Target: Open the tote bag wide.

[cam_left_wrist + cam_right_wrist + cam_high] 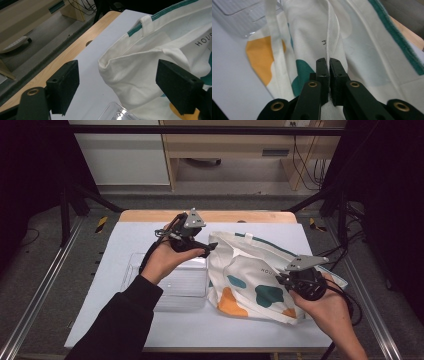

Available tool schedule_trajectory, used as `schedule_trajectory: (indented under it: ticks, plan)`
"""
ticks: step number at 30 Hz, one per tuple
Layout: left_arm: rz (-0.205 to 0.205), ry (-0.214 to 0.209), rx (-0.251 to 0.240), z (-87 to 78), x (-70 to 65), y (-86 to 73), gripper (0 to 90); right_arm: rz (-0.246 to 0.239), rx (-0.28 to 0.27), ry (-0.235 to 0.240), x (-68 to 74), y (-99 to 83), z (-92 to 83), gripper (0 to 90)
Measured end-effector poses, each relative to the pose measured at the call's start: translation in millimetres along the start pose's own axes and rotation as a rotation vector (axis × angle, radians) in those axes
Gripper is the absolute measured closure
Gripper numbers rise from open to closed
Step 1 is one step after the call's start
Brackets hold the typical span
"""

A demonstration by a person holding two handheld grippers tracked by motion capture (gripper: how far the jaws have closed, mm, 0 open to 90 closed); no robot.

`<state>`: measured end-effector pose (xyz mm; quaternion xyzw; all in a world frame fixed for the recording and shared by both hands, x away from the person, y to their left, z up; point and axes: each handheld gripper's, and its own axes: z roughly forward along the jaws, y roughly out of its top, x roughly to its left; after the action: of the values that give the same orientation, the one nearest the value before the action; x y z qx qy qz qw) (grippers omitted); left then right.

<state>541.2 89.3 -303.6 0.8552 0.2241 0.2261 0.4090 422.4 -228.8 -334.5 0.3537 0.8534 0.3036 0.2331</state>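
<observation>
A white cloth tote bag [250,270] with teal and orange patches lies on the right half of the table. My left gripper [207,249] hovers at the bag's upper left corner, its jaws standing wide open. In the left gripper view the folded corner of the bag [140,62] sits between and beyond the pads of the left gripper [117,75], touching neither. My right gripper [282,279] is at the bag's right side. In the right gripper view the right gripper [329,62] is shut on a hemmed edge of the bag [307,30].
A clear plastic tray [175,280] lies left of the bag, under my left wrist, and its rim [115,112] [239,15] touches the cloth. The white table sheet [150,235] ends at a wooden strip [210,216] at the far edge. Dark frame posts flank the table.
</observation>
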Motion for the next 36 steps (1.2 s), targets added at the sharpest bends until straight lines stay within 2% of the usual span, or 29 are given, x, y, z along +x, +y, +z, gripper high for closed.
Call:
schedule_trajectory:
  ticks: [13, 21, 26, 31, 34, 36]
  plan:
    - [0.017, -0.021, 0.010, 17.9, -4.6, 15.7, 22.7, -0.037, -0.033, 0.086, 33.9, -23.5, -5.0, 87.4]
    - [0.014, -0.046, 0.003, 39.9, -2.0, 22.3, 28.1, -0.037, -0.050, 0.110, 42.1, -32.8, -2.5, 87.3]
    - [-0.008, -0.079, 0.001, 56.9, 3.7, 25.3, 35.0, -0.038, -0.056, 0.122, 47.0, -38.2, -4.4, 87.3]
    - [0.009, -0.108, 0.013, 67.3, 5.2, 30.2, 40.7, -0.040, -0.056, 0.133, 50.2, -41.5, -5.3, 87.3]
    - [0.044, -0.119, 0.055, 73.7, 6.2, 30.3, 43.0, -0.044, -0.062, 0.137, 51.2, -43.2, -6.5, 87.3]
    - [0.051, -0.141, 0.070, 76.9, 6.2, 29.4, 44.5, -0.040, -0.065, 0.140, 52.4, -44.1, -8.3, 87.3]
